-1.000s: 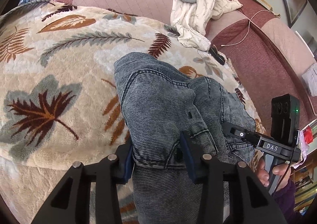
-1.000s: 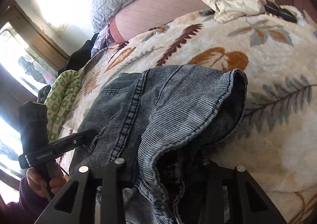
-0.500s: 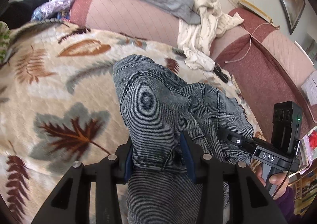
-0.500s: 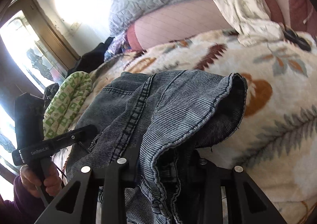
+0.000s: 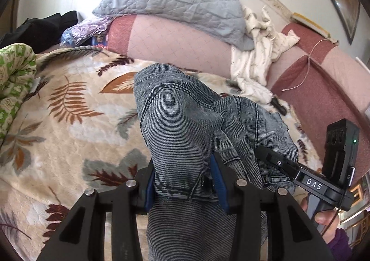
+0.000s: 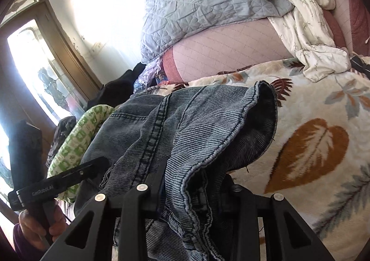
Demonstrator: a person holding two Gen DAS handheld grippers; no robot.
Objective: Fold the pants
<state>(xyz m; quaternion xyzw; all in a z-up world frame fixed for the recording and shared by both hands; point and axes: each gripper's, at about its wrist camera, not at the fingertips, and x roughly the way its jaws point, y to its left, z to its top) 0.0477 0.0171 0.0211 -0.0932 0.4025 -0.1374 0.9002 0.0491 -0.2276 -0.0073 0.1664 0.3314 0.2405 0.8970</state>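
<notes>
Gripping pants, both claws clamped, over blanket

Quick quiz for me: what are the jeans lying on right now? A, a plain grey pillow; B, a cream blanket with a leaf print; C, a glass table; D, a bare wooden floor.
B: the jeans are draped over a cream blanket printed with brown and grey leaves, while both grippers clamp their near edge; the grey pillow sits farther back, apart from the jeans.
</notes>
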